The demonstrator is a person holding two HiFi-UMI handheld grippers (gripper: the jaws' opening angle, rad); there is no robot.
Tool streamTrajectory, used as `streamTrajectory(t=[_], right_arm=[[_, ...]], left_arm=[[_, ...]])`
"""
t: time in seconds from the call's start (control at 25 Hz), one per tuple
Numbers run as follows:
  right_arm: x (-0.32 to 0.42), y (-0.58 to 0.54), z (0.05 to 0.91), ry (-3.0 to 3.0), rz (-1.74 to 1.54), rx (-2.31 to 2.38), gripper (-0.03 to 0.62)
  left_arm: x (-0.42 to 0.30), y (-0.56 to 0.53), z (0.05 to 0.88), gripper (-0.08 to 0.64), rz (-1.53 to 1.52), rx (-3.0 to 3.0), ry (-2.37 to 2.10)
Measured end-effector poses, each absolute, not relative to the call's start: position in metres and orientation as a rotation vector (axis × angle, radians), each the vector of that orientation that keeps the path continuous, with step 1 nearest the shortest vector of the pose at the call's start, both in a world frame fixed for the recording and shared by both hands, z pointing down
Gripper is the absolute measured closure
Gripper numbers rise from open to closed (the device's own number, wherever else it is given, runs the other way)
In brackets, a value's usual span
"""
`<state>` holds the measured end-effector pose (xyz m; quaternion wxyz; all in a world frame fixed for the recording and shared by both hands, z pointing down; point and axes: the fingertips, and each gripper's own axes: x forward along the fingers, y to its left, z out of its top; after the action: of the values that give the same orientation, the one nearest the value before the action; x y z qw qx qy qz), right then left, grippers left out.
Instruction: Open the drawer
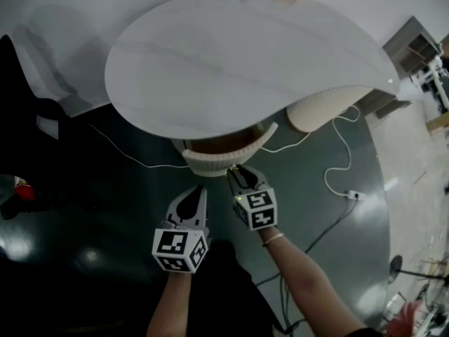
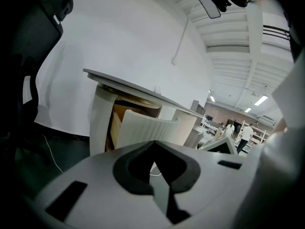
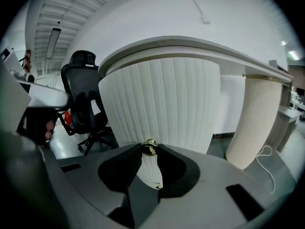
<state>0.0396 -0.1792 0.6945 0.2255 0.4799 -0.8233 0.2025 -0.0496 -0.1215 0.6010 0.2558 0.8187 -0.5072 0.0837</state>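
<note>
Dark glossy floor surrounds the white desk (image 1: 231, 62). Under the desk's near edge the ribbed drawer (image 1: 224, 161) stands partly out, its brown inside mostly hidden by the desk top. The right gripper (image 1: 236, 172) clamps the drawer's brass knob (image 3: 150, 148). The left gripper (image 1: 200, 188), clenched on nothing, hangs just short of the desk's edge.

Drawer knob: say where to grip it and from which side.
Grip the brass knob by its round head, coming straight at the ribbed drawer front with a jaw on each side: it is the only projection on that curved face. The right gripper is shut on it this way.
</note>
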Motion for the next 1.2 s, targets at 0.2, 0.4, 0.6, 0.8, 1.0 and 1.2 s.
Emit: streamTrajectory(t=[0.2,0.4,0.6,0.8,1.0,1.2], right_arm=[[0.045,-0.164,0.695,-2.248,0.583,1.322,0.491],[0.049,-0.15,0.696,-2.225,0.597,1.308,0.491],[0.053,-0.137,0.698,-2.194,0.619,1.287,0.491],[0.055,-0.131,0.698,-2.181,0.635,1.294,0.491],[0.053,-0.131,0.698,-2.179,0.597,1.264,0.491],[0.054,-0.13,0.698,-2.176,0.628,1.273,0.491]], left_arm=[[-0.045,-0.114,0.596,0.557,0.234,2.213,-1.364],[-0.042,-0.105,0.592,0.557,0.253,2.208,-1.349],[-0.041,-0.102,0.584,0.557,0.268,2.212,-1.341],[-0.04,-0.101,0.579,0.557,0.29,2.222,-1.333],[-0.041,-0.102,0.581,0.557,0.303,2.22,-1.329],[-0.036,-0.101,0.584,0.557,0.302,2.205,-1.323]])
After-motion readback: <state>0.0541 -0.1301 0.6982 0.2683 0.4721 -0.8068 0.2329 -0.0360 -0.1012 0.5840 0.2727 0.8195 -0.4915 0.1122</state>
